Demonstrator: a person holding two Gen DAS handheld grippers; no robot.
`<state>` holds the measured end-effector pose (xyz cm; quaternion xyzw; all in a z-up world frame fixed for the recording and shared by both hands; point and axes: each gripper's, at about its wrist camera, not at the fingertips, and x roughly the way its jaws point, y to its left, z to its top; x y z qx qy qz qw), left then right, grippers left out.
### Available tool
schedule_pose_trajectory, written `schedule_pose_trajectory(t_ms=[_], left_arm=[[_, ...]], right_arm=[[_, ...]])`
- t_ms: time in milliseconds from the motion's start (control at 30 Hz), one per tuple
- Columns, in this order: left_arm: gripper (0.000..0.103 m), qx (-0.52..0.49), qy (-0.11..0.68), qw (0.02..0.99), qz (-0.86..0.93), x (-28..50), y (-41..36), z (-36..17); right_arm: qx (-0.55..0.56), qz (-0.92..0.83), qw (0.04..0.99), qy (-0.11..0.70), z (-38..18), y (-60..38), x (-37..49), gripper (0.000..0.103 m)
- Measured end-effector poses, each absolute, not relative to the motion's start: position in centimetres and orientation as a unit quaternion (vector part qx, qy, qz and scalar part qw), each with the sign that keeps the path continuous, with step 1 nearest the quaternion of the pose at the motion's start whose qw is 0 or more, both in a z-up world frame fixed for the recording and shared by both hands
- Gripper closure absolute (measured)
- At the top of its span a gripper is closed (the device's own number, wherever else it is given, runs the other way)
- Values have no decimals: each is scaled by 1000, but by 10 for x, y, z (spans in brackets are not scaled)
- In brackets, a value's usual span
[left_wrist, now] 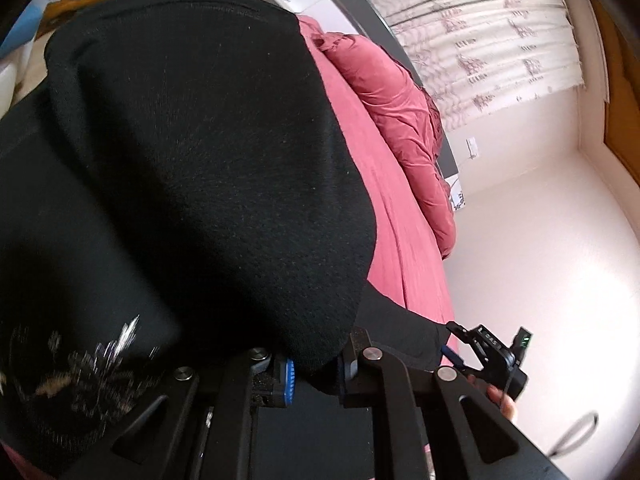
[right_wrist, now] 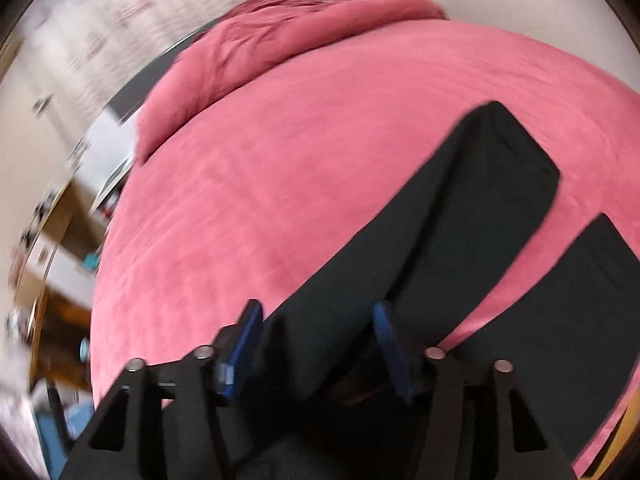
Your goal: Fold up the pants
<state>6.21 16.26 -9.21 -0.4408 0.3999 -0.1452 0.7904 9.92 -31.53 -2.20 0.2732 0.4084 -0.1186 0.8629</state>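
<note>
Currently the black pants [right_wrist: 460, 220] lie on the pink bedspread [right_wrist: 280, 160], legs spread apart toward the bed's right edge. Right gripper [right_wrist: 316, 344]: blue-padded fingers [right_wrist: 250, 332] partly open, straddling a bunch of pant fabric — contact on both pads cannot be confirmed. Left gripper [left_wrist: 308, 364]: fingers draped by a raised fold of the pants [left_wrist: 192, 160] — opening cannot be determined. A pink duvet [left_wrist: 392, 120] is heaped along the headboard edge.

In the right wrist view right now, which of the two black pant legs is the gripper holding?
The longer leg, running up the middle between the right gripper's blue fingers. The other leg lies apart toward the right edge on the pink bed cover.
</note>
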Motion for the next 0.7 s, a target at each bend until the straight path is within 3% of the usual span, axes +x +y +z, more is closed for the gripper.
schedule_pose_trajectory(t_ms=[67, 100, 133, 167, 200, 300, 467, 700], left_arm=[[89, -447, 401, 786, -146, 47, 168, -90], [89, -443, 403, 787, -146, 56, 166, -88], [89, -441, 403, 788, -148, 56, 167, -87], [89, -440, 402, 789, -150, 59, 166, -83], [89, -438, 400, 791, -153, 59, 167, -80], [89, -427, 389, 801, -159, 60, 164, -68], [89, -406, 376, 815, -174, 36, 175, -63], [89, -391, 400, 812, -168, 4, 187, -83]], right_arm=[[306, -130, 846, 417, -35, -333, 108, 42], [317, -134, 836, 427, -43, -340, 112, 48], [328, -131, 833, 426, -47, -344, 114, 60], [349, -109, 831, 419, -52, -351, 116, 92], [365, -90, 832, 407, -53, -357, 116, 95], [377, -52, 857, 347, -30, -356, 96, 95], [299, -36, 905, 301, 6, -333, 36, 96], [331, -52, 887, 317, -33, -335, -40, 96]])
